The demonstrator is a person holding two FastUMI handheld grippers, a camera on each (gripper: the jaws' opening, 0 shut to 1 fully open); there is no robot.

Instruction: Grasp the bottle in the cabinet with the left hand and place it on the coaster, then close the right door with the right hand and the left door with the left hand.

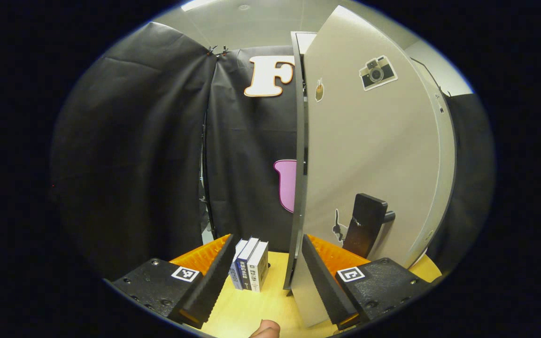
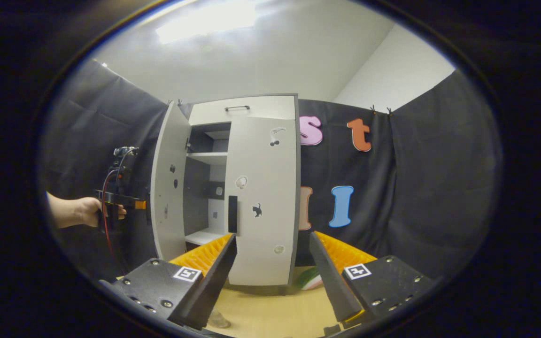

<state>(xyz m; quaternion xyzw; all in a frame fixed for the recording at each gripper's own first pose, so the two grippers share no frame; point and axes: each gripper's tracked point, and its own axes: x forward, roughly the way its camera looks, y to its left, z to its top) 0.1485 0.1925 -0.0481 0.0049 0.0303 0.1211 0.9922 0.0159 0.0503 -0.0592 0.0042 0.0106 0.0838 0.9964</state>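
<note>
The left door (image 1: 374, 155) stands open just in front of the left gripper (image 1: 261, 281), a bit to its right, with its dark handle (image 1: 364, 225) close by. That gripper is wide apart and holds nothing. The right gripper (image 2: 273, 277) (also wide apart, holding nothing) faces the closed right door (image 2: 261, 202) of the cabinet (image 2: 233, 188).

From my right tongs (image 2: 273, 274), the cabinet (image 2: 242, 109) stands at twelve o'clock on the worktop (image 2: 270, 314), its right door (image 2: 263, 202) closed and its left door (image 2: 169, 188) swung open at eleven. My left tongs (image 2: 141, 205) sit beside that door at nine. From them, books (image 1: 250, 265) stand at twelve, left of the door's edge.
</note>
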